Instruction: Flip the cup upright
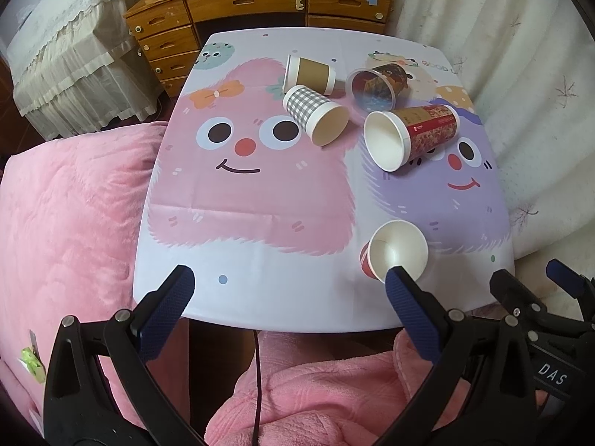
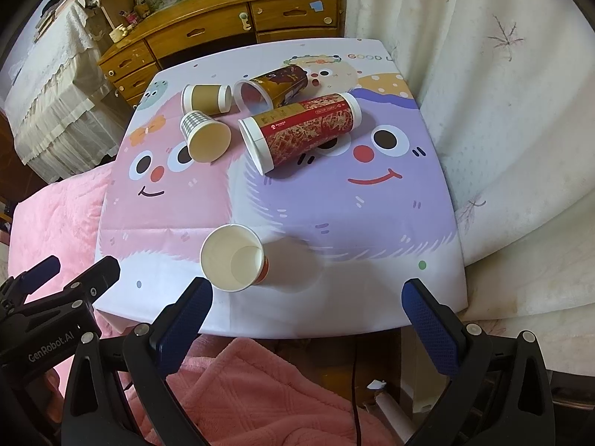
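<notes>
A small red paper cup (image 1: 396,251) (image 2: 233,258) stands upright near the table's front edge, its white inside showing. Farther back several cups lie on their sides: a tall red patterned cup (image 1: 412,135) (image 2: 301,128), a grey checked cup (image 1: 316,113) (image 2: 204,135), a brown sleeved cup (image 1: 308,73) (image 2: 206,98) and a clear plastic cup (image 1: 377,83) (image 2: 273,87). My left gripper (image 1: 290,284) is open and empty at the front edge, left of the red cup. My right gripper (image 2: 306,295) is open and empty, just right of the red cup.
The small table (image 1: 256,208) (image 2: 372,223) has a cartoon cloth. A pink blanket (image 1: 67,223) lies left and below. A wooden dresser (image 1: 238,11) stands behind. White curtain (image 2: 502,111) hangs on the right. A black cable (image 1: 256,390) runs below the table edge.
</notes>
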A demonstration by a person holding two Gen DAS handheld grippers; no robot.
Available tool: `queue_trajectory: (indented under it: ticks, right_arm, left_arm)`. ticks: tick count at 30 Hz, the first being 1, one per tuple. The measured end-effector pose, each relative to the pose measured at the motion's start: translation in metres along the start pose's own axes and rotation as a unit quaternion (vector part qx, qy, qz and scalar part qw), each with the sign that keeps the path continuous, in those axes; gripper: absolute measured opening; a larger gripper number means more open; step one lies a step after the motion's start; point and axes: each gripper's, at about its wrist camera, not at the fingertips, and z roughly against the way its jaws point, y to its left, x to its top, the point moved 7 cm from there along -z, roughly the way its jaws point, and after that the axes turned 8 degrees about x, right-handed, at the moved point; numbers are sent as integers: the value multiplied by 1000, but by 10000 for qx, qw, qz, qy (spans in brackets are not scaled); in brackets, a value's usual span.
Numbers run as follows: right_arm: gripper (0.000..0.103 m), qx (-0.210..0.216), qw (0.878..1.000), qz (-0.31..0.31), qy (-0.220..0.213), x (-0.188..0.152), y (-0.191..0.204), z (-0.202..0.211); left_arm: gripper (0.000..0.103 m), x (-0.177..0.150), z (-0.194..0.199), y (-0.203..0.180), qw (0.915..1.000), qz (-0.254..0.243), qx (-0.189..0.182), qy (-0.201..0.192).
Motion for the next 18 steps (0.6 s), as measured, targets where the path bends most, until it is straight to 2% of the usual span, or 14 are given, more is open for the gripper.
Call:
queue_trajectory:
  ticks: [18]
  right_arm:
    - [103, 23, 10000, -12, 38, -5, 7, -4]
  left_arm:
    - [102, -1, -1, 2, 10000, -38, 3, -12]
